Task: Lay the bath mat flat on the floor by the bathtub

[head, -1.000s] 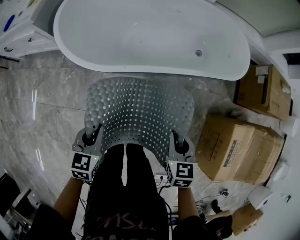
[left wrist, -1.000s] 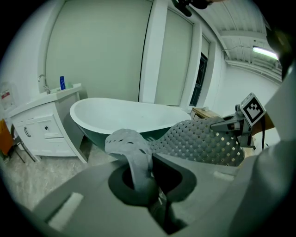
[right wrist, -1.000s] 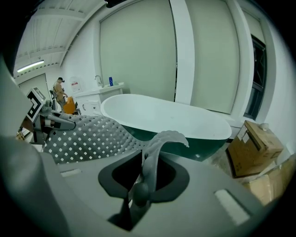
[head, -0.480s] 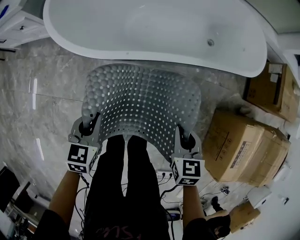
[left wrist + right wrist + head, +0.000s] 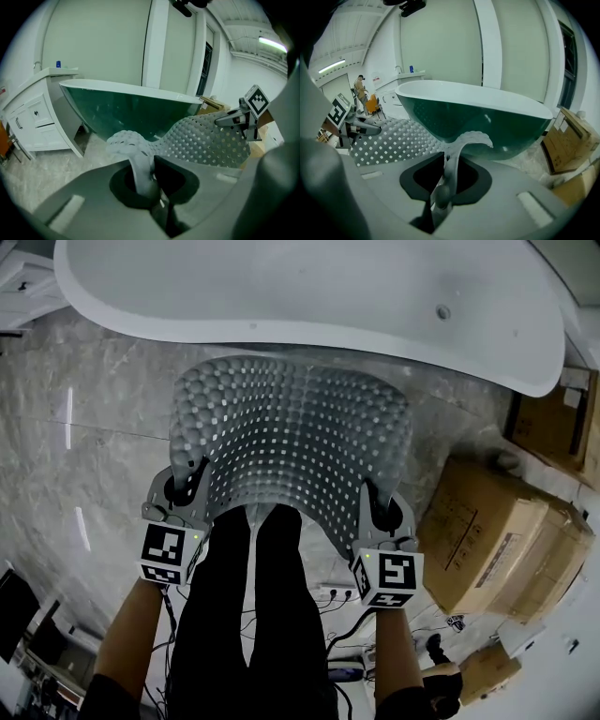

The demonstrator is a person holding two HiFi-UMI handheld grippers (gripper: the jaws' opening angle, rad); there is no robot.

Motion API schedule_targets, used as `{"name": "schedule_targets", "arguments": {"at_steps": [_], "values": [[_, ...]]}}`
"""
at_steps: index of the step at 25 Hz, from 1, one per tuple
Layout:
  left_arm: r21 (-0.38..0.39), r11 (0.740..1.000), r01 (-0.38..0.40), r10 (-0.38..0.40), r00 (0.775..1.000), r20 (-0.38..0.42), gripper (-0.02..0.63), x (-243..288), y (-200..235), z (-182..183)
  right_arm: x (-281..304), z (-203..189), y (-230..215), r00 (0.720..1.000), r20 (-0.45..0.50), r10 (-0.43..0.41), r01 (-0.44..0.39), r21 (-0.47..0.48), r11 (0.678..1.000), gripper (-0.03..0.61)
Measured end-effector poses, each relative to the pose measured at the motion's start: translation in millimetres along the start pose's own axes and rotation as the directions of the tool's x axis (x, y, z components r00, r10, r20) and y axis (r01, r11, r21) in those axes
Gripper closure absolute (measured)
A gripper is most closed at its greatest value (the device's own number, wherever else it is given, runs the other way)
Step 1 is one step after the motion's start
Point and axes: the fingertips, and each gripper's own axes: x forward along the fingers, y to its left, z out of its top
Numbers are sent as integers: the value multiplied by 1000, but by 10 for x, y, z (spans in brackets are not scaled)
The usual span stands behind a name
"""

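Status: bath mat [image 5: 291, 442] hangs curved over the floor [image 5: 84, 427], far edge at 12 o'clock by the bathtub [image 5: 309, 296]. Clenched on its near corners: left tool [image 5: 184, 489], right tool [image 5: 380, 512]. Lower evenly, far edge first, kept taut.

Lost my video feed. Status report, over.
Status: left gripper and right gripper shut on bath mat. Mat sags between them by bathtub, not flat. Nearby: cardboard boxes, right.

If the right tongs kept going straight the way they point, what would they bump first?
Most likely the outer wall of the bathtub, straight ahead. The right tongs are shut on the edge of the bath mat, which would travel along. The tub's distance is unclear.
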Motion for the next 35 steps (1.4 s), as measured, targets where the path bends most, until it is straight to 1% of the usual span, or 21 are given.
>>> {"name": "schedule_targets", "arguments": {"at_steps": [6, 12, 17, 22, 29, 35], "values": [[-14, 1000, 12, -13, 999, -52, 588, 327, 123, -371, 409, -276, -7, 1000, -19, 14, -13, 29, 1000, 506], [15, 1000, 0, 1, 998, -61, 586, 625, 287, -618, 801, -535, 45, 999, -38, 32, -31, 20, 999, 506], [21, 1000, -9, 11, 997, -74, 584, 947, 420, -869, 1144, -740, 85, 998, -50, 44, -42, 38, 998, 506], [34, 999, 7, -4, 996, -88, 584, 1303, 491, -1067, 1484, -957, 71, 997, -62, 46, -43, 41, 998, 506], [-17, 1000, 9, -11, 993, -122, 584, 1680, 511, -1424, 1826, -1303, 42, 994, -91, 59, -55, 45, 997, 508], [1, 1000, 2, -2, 990, -139, 584, 1843, 644, -1672, 2043, -1458, 64, 992, -107, 66, -64, 26, 998, 509]]}}
